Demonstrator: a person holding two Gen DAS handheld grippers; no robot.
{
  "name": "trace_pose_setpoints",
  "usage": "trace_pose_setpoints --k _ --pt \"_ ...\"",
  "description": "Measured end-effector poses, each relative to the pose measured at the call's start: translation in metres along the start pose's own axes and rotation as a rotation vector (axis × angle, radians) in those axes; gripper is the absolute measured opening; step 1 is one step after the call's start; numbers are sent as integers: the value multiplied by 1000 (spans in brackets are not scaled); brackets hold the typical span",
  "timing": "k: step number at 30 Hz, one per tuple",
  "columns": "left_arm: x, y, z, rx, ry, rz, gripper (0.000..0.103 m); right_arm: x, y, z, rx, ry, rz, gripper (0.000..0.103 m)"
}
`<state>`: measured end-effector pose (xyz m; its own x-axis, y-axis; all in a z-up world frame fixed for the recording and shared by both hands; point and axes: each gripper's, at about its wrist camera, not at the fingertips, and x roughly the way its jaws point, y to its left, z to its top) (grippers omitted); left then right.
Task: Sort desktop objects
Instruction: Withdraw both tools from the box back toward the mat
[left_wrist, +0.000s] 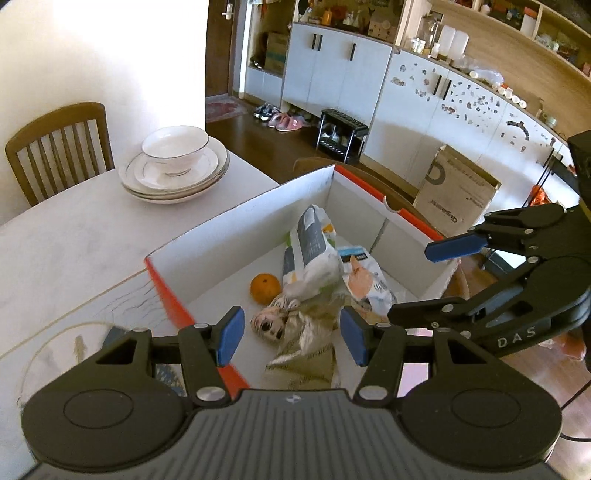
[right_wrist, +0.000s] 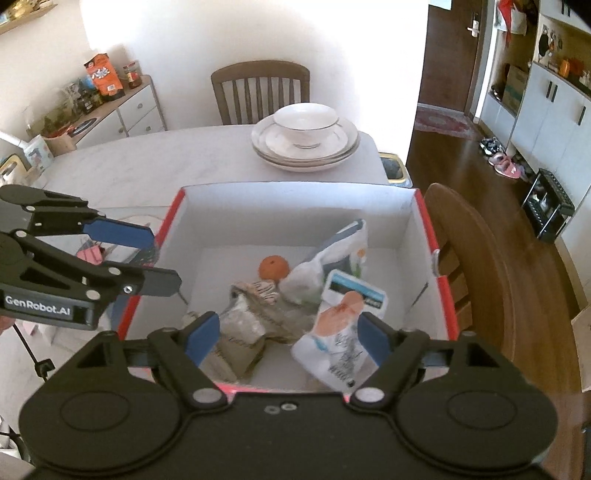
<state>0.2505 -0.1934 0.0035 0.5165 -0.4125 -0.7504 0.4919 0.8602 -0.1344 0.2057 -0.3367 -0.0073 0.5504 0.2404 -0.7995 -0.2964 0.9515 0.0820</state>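
A cardboard box (left_wrist: 258, 206) (right_wrist: 295, 195) with white walls and red-orange edges stands on the table. In it lie an orange (left_wrist: 265, 288) (right_wrist: 273, 267), a grey-and-white snack bag (left_wrist: 312, 243) (right_wrist: 332, 254), a white packet with a peach print (left_wrist: 364, 280) (right_wrist: 338, 332) and a crumpled foil bag with a cartoon face (left_wrist: 273, 325) (right_wrist: 255, 295). My left gripper (left_wrist: 291, 336) (right_wrist: 166, 260) hovers open over the box's near-left edge, holding nothing. My right gripper (right_wrist: 288, 336) (left_wrist: 410, 284) stands open above the white packet, its pads not pressing it.
Stacked plates with a bowl (left_wrist: 173, 166) (right_wrist: 304, 136) sit on the pale table (left_wrist: 74, 236) beyond the box. Small items (right_wrist: 90, 254) lie left of the box. Wooden chairs (right_wrist: 260, 88) (right_wrist: 469, 258) stand behind and to the right. A cardboard carton (left_wrist: 458, 199) stands on the floor.
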Motion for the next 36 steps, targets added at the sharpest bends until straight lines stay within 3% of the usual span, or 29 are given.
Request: trace_pose_setpoints --k 9,12,16,22,36 --pt "-33 28 -39 -23 -5 -3 56 0 36 -9 39 7 -1 87" --pt "-44 39 -52 -22 -10 2 65 2 53 -11 45 12 -6 87" --pt "-59 53 -68 -20 -16 5 65 5 75 -13 63 13 -4 88" --pt "-80 80 -95 -9 -31 32 74 14 112 -17 55 28 2 89" --pt "-108 152 -172 -84 -12 74 95 40 202 -18 -4 49 -24 94"
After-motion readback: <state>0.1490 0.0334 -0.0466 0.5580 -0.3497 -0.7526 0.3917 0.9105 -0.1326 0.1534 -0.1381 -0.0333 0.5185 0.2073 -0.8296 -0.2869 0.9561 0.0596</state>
